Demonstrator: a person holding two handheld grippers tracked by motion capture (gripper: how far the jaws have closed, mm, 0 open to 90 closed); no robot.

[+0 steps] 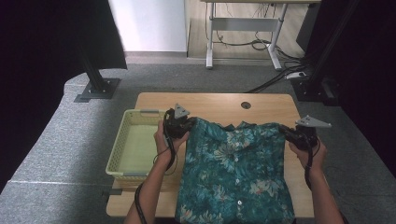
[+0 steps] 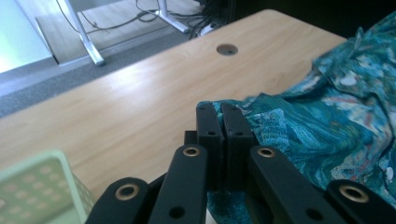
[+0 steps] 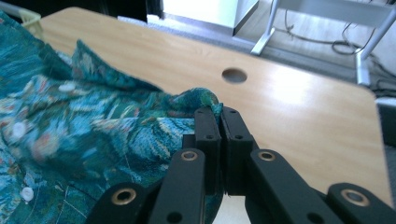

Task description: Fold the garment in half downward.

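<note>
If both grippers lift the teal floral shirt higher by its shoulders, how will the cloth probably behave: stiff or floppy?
Probably floppy: the teal floral shirt already wrinkles and bunches where the left gripper and right gripper pinch it. It likely sags between the two grips, since the collar edge droops there. It seems light; thin folds fit in the shut jaws.

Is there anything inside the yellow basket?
No, in the high view the basket beside the shirt shows just its bare floor.
</note>
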